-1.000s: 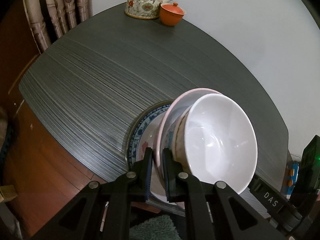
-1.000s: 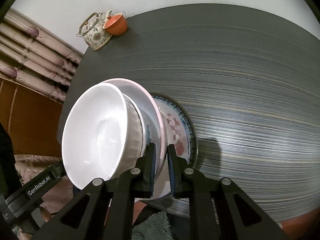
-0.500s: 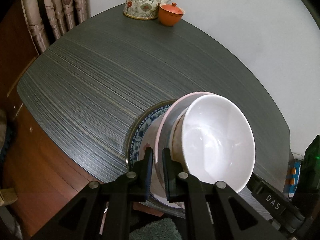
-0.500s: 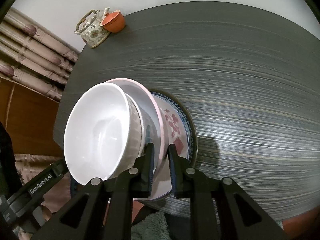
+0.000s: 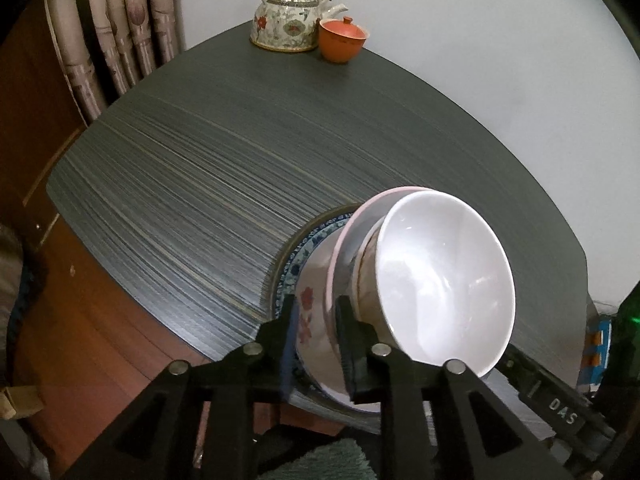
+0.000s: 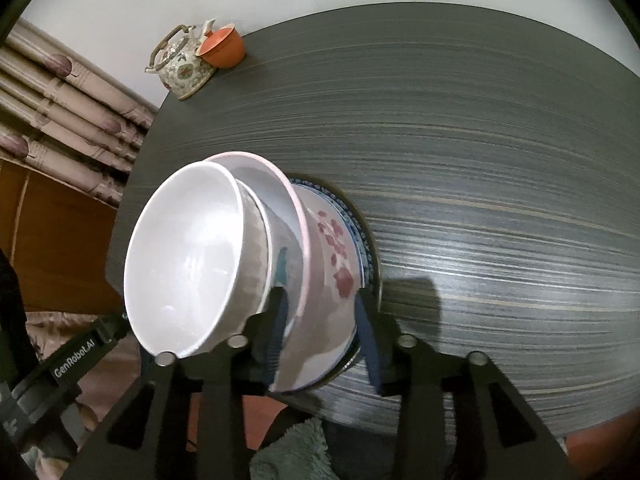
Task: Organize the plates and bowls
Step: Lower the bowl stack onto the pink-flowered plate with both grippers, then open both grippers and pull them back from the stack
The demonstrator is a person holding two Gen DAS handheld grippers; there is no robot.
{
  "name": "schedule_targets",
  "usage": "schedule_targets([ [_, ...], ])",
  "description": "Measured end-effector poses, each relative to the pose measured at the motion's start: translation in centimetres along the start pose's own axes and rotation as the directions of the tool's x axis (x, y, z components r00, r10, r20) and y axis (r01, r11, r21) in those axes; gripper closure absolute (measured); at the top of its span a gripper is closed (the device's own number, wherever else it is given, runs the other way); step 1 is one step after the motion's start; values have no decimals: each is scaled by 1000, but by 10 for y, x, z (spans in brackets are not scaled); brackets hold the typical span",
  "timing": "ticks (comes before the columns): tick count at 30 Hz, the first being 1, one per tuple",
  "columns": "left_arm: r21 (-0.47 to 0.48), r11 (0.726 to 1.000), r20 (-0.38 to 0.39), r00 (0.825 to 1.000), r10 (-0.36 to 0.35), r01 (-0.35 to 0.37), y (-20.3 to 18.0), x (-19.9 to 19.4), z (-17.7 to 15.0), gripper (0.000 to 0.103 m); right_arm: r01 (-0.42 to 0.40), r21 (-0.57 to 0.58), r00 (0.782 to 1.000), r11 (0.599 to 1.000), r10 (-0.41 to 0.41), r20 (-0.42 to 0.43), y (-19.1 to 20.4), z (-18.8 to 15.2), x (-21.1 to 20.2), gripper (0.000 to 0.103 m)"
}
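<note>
Stack near front edge of dark striped table: white bowl nested in pink-rimmed floral bowl, sitting on blue-patterned plate. Left gripper jaws opening, pink rim between them, pads looking just off it. Right gripper jaws opening too, wider, straddling same bowl's wall on opposite side, not pressing. Floral teapot and orange lidded cup touching, far corner, well apart from stack.

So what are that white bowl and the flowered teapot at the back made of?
White bowl: probably glazed ceramic or porcelain, though melamine is possible; its smooth inside shows glossy highlights. Teapot: likely glazed ceramic, shiny with painted flowers; its arched handle looks like wrapped cane or metal.
</note>
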State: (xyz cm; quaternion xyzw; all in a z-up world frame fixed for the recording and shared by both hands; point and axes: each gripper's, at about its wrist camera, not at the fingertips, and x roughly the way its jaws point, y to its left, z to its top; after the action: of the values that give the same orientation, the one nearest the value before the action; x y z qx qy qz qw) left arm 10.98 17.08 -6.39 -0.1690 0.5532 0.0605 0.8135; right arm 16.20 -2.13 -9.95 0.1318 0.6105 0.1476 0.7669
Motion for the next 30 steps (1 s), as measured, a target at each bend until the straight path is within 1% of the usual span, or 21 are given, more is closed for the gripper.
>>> schedule_targets([
  [2, 1, 1000, 11, 1000, 1, -1, 2, -5, -3, 76, -2, 2, 1000, 1000, 2, 9, -3, -4, -4, 63],
  [3, 0, 1000, 15, 1000, 1, -1, 4, -8, -5, 72, 0, -1, 1000, 1000, 0, 16, -4, -6, -6, 59],
  [5, 1, 1000, 27, 1000, 6, -6, 6, -13, -8, 67, 2, -5, 1000, 1000, -1, 32, -6, -9, -11, 55],
  [6, 7, 1000, 36, 999, 11, -12, 7, -16, -10, 64, 4, -5, 999, 1000, -4, 40, -7, -11, -14, 51],
  [7, 14, 1000, 46, 999, 19, -20, 7, -18, -12, 62, 6, -5, 999, 1000, -5, 46, -7, -13, -16, 48],
  [8, 20, 999, 52, 998, 25, -26, 8, -20, -14, 56, 5, -8, 999, 1000, -5, 53, -7, -15, -19, 47],
  [9, 29, 999, 60, 998, 29, -31, 8, -23, -18, 52, 6, -11, 998, 1000, -6, 63, -8, -18, -22, 43],
  [10, 41, 998, 69, 997, 34, -37, 8, -26, -22, 50, 10, -13, 997, 1000, -9, 71, -8, -20, -24, 39],
  [11, 56, 997, 81, 996, 43, -48, 6, -29, -27, 50, 18, -17, 996, 1000, -17, 83, -9, -24, -27, 38],
  [13, 79, 995, 100, 994, 52, -60, 4, -34, -36, 45, 29, -28, 995, 999, -26, 101, -8, -29, -31, 32],
  [14, 87, 994, 108, 993, 52, -62, 3, -36, -39, 41, 34, -35, 993, 999, -30, 113, -8, -33, -34, 30],
  [16, 113, 991, 125, 990, 62, -76, -2, -39, -50, 40, 50, -48, 989, 998, -43, 142, -6, -39, -38, 22],
  [18, 140, 986, 142, 988, 68, -88, -8, -41, -59, 39, 72, -66, 982, 995, -60, 180, -1, -47, -41, 20],
  [20, 170, 981, 163, 984, 70, -97, -14, -43, -68, 38, 89, -82, 977, 993, -70, 201, 1, -55, -43, 18],
  [22, 194, 974, 194, 978, 76, -114, -19, -44, -77, 38, 103, -106, 971, 989, -77, 224, 5, -64, -44, 13],
  [24, 219, 968, 221, 972, 75, -125, -22, -46, -85, 37, 114, -131, 965, 985, -79, 249, 8, -74, -44, 11],
  [27, 232, 965, 232, 970, 71, -126, -26, -44, -93, 37, 130, -158, 957, 979, -82, 279, 11, -89, -45, 7],
  [30, 249, 959, 253, 965, 68, -133, -30, -45, -100, 37, 154, -169, 953, 974, -101, 286, 12, -100, -44, 4],
])
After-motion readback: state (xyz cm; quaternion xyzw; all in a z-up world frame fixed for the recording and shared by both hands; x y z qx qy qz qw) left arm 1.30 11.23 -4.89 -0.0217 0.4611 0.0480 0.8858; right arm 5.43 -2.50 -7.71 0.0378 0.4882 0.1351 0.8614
